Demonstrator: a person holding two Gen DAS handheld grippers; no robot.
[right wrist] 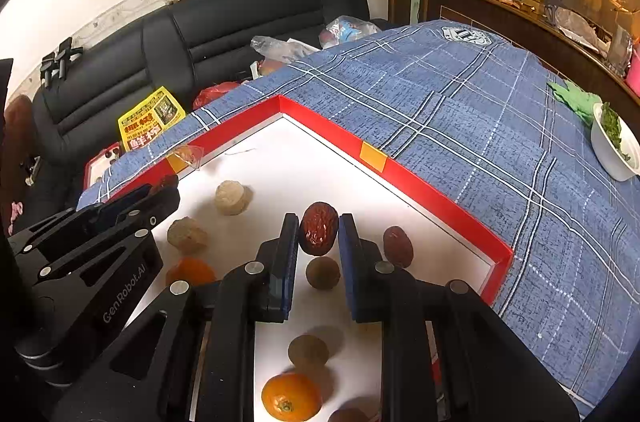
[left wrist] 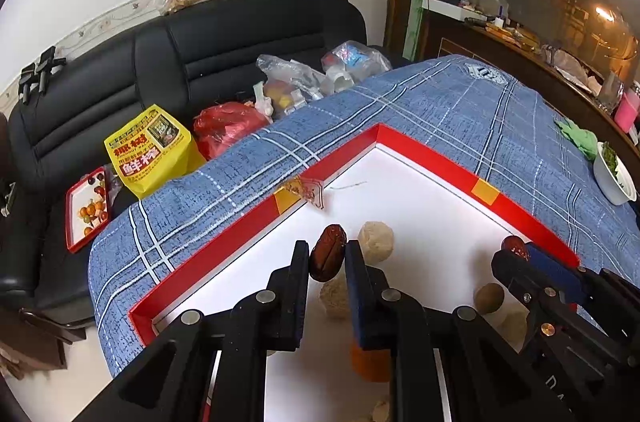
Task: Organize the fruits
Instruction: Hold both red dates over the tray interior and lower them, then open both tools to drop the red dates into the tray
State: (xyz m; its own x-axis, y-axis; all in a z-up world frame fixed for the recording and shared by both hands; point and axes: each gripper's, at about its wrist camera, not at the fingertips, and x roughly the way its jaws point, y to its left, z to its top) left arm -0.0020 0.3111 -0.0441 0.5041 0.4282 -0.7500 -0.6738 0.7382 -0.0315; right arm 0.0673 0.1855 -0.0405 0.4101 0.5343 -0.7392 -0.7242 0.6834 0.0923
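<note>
Jaws of left gripper (left wrist: 327,254) were clamped on red date (left wrist: 328,257); right gripper (right wrist: 319,228) likewise pinched second date (right wrist: 319,228), both above red tray (right wrist: 424,188). Orange (right wrist: 291,402), pale balls, brown fruits left scattered; sorting apparently barely begun.

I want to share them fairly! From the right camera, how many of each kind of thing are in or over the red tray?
Red dates: 3
Oranges: 2
Pale rough balls: 2
Brown round fruits: 2
Total: 9
One more reddish thing at the bottom edge is cut off, so it is not counted.
</note>
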